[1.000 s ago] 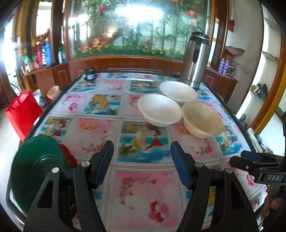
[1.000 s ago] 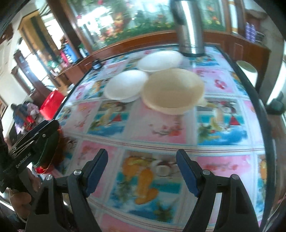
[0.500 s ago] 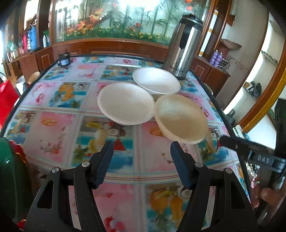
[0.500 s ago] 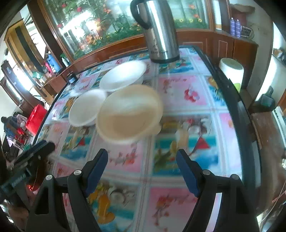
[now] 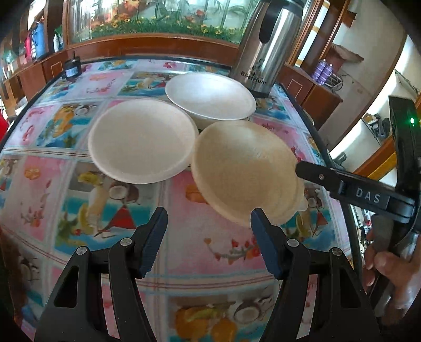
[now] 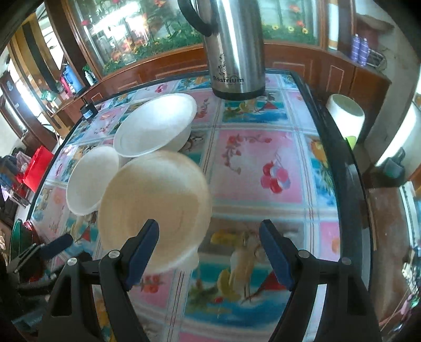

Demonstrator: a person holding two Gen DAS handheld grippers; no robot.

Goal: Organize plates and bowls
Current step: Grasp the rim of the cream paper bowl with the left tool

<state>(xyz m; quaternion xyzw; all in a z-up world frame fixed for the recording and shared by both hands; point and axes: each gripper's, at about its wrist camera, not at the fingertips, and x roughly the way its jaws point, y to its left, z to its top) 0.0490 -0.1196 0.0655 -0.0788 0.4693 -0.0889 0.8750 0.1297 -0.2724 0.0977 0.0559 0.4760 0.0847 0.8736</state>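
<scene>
We hold both claws over the table (image 5: pixel 215 265), a glass-topped slab with a cloth of fruit and flower squares. Our left claw (image 5: pixel 209 231) stands released, its blue pads parted over bare cloth and gripping nothing; its right pad crosses the near rim of the cream bowl (image 5: pixel 242 171) in the picture, though we cannot tell whether it touches. Our right claw (image 6: pixel 209 250) is likewise released and empty, its left pad drawn across that same bowl's near edge (image 6: pixel 155 202). Seen from the left, the right tool (image 5: pixel 368 197) reaches in at the side with a hand (image 5: pixel 392 268) on its grip, its tip just at the cream bowl's far rim. From the right, the left tool (image 6: pixel 50 247) shows low at the edge, near a green disc (image 6: pixel 17 236).

The cream bowl is nearest: wide, shallow, pale tan, empty. Just beside it to the left sits a white bowl (image 5: pixel 142 139), round and empty, their rims close or touching. Behind both lies a second white bowl (image 5: pixel 210 96), equally plain, its rim overlapping the first in view.

Just past that, a steel flask (image 5: pixel 265 44) with a black handle stands upright near the table's far right corner. A small dark box (image 5: pixel 72 69) sits at the far left edge. A white bin (image 6: pixel 344 115) stands off the table's right side. Beyond runs a wooden cabinet (image 5: pixel 147 47) fronting a fish tank (image 5: pixel 158 15).
</scene>
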